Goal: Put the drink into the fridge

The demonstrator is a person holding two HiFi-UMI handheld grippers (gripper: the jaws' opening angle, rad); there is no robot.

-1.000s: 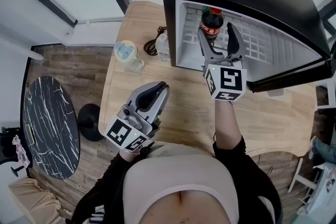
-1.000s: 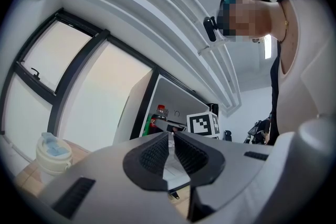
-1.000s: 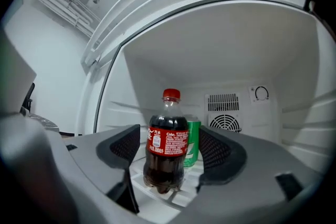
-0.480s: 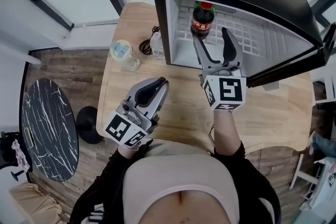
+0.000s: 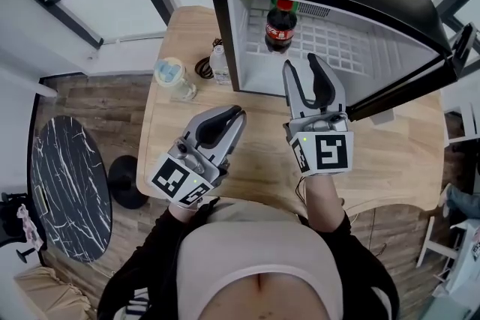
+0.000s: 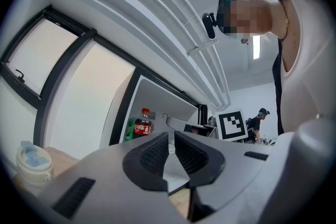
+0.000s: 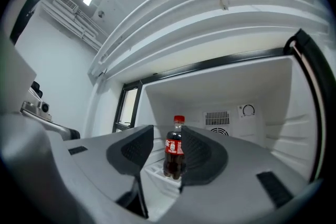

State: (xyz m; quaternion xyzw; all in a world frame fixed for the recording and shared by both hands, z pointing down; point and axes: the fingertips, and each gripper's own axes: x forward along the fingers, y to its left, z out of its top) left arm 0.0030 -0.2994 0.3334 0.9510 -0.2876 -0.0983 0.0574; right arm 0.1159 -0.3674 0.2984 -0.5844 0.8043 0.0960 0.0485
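Note:
The drink, a cola bottle (image 5: 279,26) with a red cap, stands upright on the white wire shelf inside the open black fridge (image 5: 223,34). It also shows in the right gripper view as the bottle (image 7: 175,155), well beyond the jaws, and in the left gripper view as the bottle (image 6: 142,124). My right gripper (image 5: 302,65) hovers at the fridge's mouth, clear of the bottle. Its jaws have just been closing, still stand apart, and hold nothing. My left gripper (image 5: 234,113) is shut and empty above the wooden table (image 5: 255,154).
A lidded plastic cup (image 5: 172,76), a small white bottle (image 5: 220,64) and a coiled cable (image 5: 201,68) sit left of the fridge. The fridge door (image 5: 420,82) swings out at the right. A round dark marble table (image 5: 71,183) stands on the floor at the left.
My right gripper has drawn back out of the fridge toward the person, leaving the bottle on the shelf, and its jaws have narrowed. The left gripper has shifted only slightly.

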